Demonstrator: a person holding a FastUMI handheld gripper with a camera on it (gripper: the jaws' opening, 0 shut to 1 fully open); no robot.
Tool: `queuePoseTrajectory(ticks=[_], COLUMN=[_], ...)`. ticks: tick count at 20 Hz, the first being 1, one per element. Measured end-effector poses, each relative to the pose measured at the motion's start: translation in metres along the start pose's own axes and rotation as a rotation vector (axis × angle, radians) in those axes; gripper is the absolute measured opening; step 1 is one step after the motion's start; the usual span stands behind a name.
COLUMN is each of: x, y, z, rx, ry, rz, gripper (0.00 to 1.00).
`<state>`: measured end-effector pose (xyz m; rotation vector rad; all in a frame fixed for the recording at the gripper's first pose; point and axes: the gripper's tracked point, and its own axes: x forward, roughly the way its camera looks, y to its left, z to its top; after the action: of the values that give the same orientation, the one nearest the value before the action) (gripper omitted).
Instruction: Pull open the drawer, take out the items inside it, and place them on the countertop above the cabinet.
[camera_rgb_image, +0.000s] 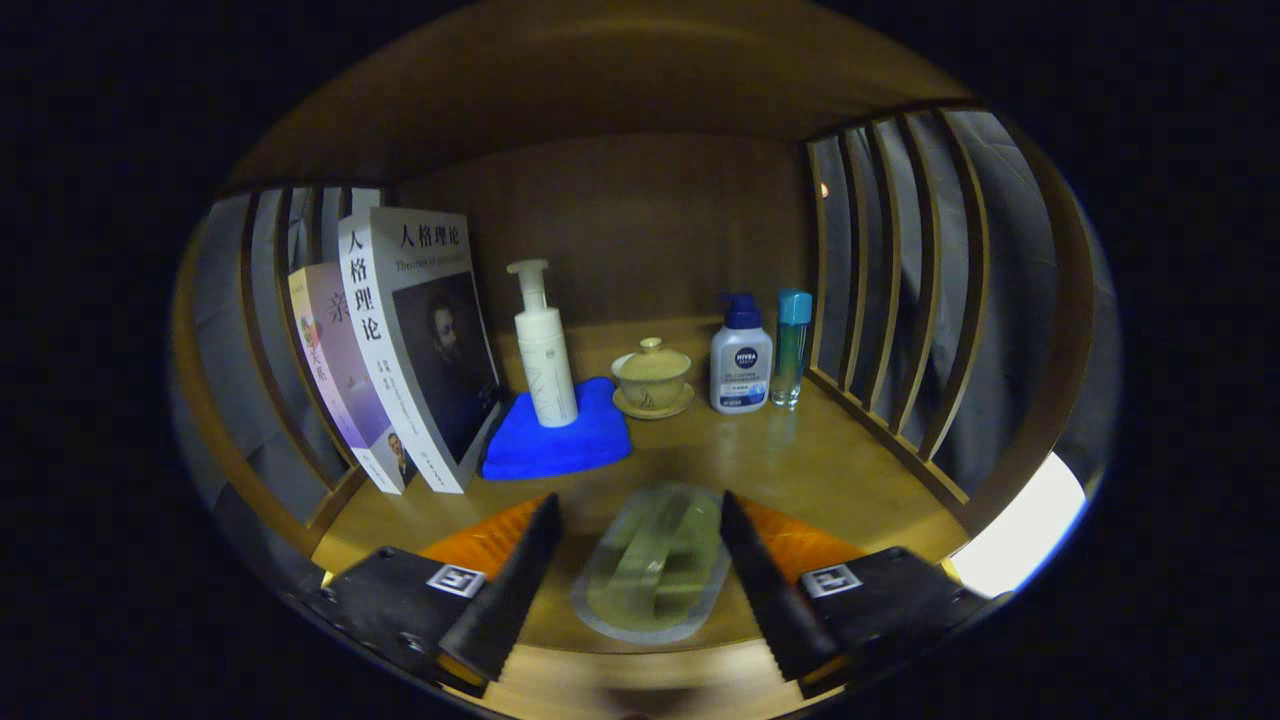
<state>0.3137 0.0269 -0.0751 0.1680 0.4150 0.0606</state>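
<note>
Gripper (640, 570) fingers clasp a clear, flat plastic packet (655, 565) just above the near wooden surface (800, 470); far beyond stand a white pump bottle (545, 355) on blue cloth (560, 440) and, at left, leaning books (420, 340).

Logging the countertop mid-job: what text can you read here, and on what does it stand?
"人格理论": white book, cover and spine.
"NIVEA": blue-capped bottle; its small print is unreadable.
Purple book: title partly hidden.
Claw, fingers either side of a clear packet: coded squares, no words.
</note>
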Motion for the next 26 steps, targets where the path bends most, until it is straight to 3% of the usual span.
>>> queuePoseTrajectory(ticks=[2,10,19,22,26], x=[-0.010,-0.106,-0.192,-0.214,-0.238], y=[0.003,-0.018,-0.015,-0.002,-0.001], z=[0.014,0.042,0.011,0.002,-0.031], rx=[0.007,0.020,-0.046,-0.053,-0.059], ry=[-0.060,-0.239,-0.351,-0.422,-0.453], rz=[0.028,-0.037,-0.084,-0.059,-0.078], gripper=[0.98,0.98,0.98,0.98,0.98])
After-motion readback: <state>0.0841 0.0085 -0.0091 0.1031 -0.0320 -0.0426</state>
